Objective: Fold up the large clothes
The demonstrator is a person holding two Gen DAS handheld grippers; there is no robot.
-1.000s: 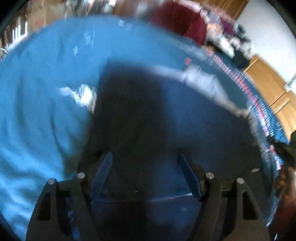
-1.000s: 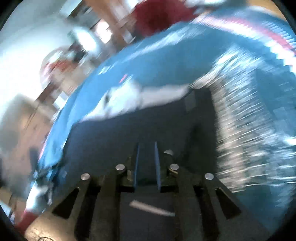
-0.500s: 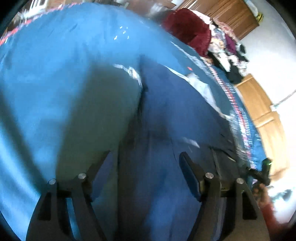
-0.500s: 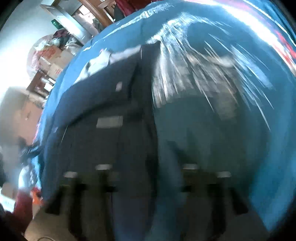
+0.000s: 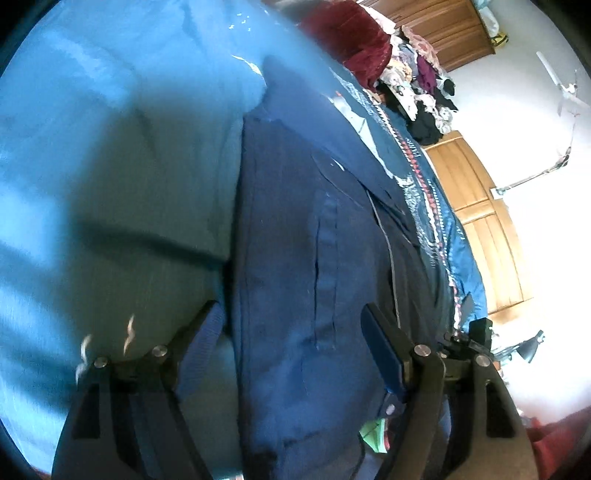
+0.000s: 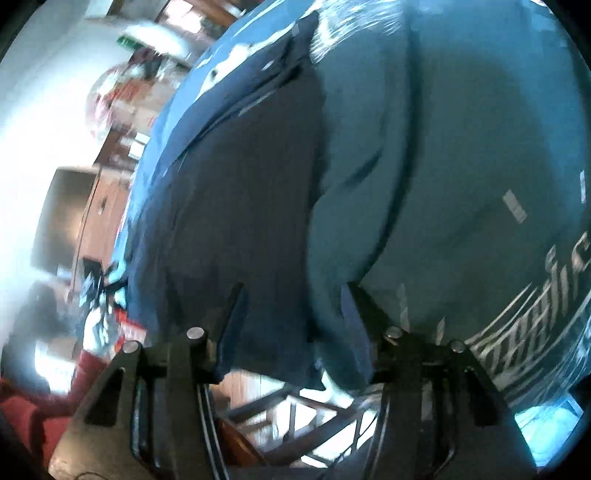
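A dark navy garment (image 5: 314,258) lies in a long strip on a blue bedspread (image 5: 110,166). My left gripper (image 5: 291,332) stands open just above it, its fingers straddling the near end of the cloth. In the right wrist view the same navy garment (image 6: 240,184) runs away from the bed's near edge beside the teal-blue bedspread (image 6: 461,147). My right gripper (image 6: 291,314) is open too, with its fingers either side of the garment's right edge and nothing pinched between them.
A red blanket (image 5: 351,33) and a heap of mixed clothes (image 5: 424,81) sit at the bed's far end. Wooden wardrobe doors (image 5: 480,221) stand at the right. A wooden chair frame (image 6: 295,413) shows below the bed edge. A patterned border (image 6: 535,314) trims the bedspread.
The right gripper was shut a second ago and now stands open. Both grippers have dropped low over the garment's near end. The left has stayed open throughout.
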